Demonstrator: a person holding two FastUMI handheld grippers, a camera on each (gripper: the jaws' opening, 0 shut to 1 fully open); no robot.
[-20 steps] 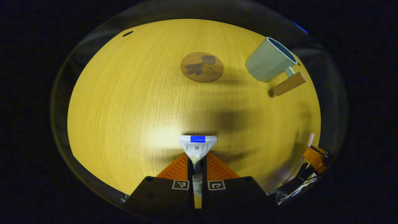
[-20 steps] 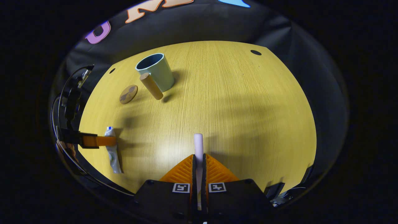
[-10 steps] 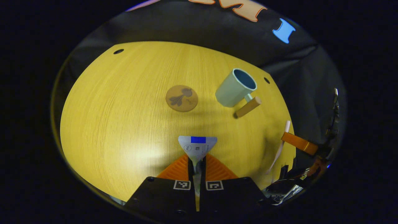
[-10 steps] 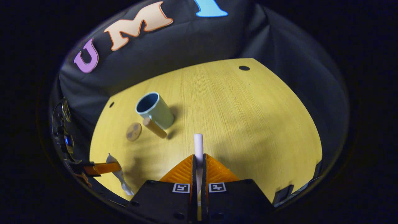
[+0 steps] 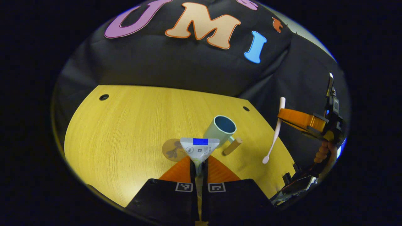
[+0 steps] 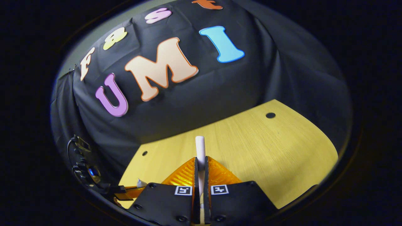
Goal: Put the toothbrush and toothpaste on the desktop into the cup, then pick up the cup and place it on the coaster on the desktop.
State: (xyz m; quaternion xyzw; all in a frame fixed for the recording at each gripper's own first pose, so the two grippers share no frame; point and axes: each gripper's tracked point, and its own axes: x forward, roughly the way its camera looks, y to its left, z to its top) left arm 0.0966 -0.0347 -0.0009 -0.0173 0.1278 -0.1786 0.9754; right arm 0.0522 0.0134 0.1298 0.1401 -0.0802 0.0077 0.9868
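1. Black cloth walls the booth behind a yellow wood-grain tabletop (image 5: 125, 125); in both views I see more of the wall than of the wood, so I judge both claws are carried well above the surface.

2. My left claw (image 5: 199, 163) is clamped tight on the toothpaste (image 5: 199, 147). The tube's flat crimped end sticks out ahead of the fingertips, and its long axis runs along the claw's own forward line.

3. My right claw (image 6: 200, 166) is pinched narrow on the toothbrush (image 6: 200, 147), whose white handle end pokes forward between the fingers. In the left gripper view I see that same right claw (image 5: 284, 116) off to my right, with the toothbrush (image 5: 274, 135) hanging down through it, its long axis near vertical and its small lower end pointing at the tabletop.

4. The cup (image 5: 220, 130) stands upright, mouth open upward, just ahead and slightly right of the left claw's tips and below them. Its handle points toward the right claw. The coaster (image 5: 171, 150) lies flat, ahead and just left of the tube, close beside the cup.

5. I judge the cup sits between the two claws, somewhat nearer the left one, so each item has to come over the open mouth and drop in end-first.
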